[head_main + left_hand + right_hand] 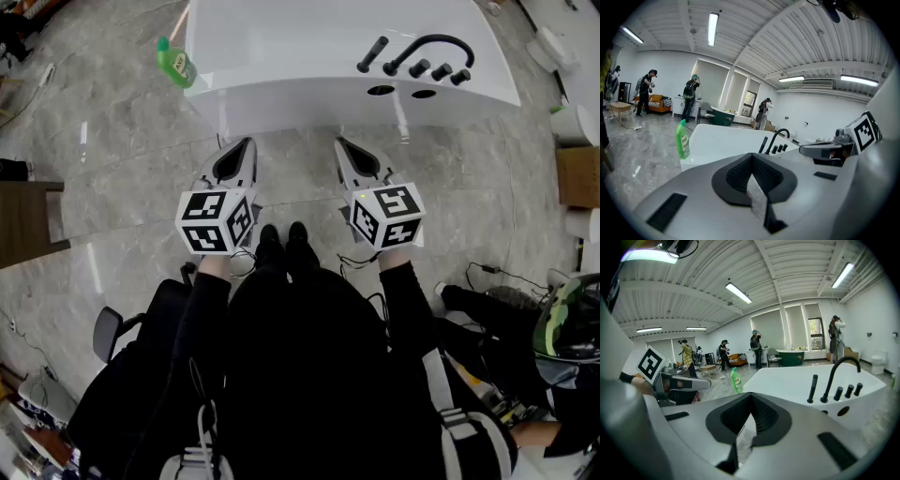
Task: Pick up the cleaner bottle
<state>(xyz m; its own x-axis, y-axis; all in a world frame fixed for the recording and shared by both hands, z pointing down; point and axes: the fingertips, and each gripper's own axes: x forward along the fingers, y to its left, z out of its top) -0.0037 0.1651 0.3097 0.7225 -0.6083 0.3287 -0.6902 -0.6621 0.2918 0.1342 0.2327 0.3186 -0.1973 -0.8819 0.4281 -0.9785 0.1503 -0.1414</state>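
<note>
The green cleaner bottle [175, 62] stands upright on the far left corner of the white bathtub [281, 56]. It also shows as the cleaner bottle [683, 140] in the left gripper view and the cleaner bottle [736, 380] in the right gripper view. My left gripper [245, 144] and right gripper [340, 142] hover side by side over the floor, just short of the tub's near edge. Each points toward the tub. The left gripper [752, 177] is shut with nothing in it. The right gripper [750, 416] looks shut and empty too. The bottle is well ahead and to the left of both.
A black faucet [431, 45] with several black knobs sits at the tub's right end. A brown table [28, 220] stands at the left, a chair [122, 328] behind me, boxes [579, 173] at the right. Several people stand far off across the marble floor [122, 159].
</note>
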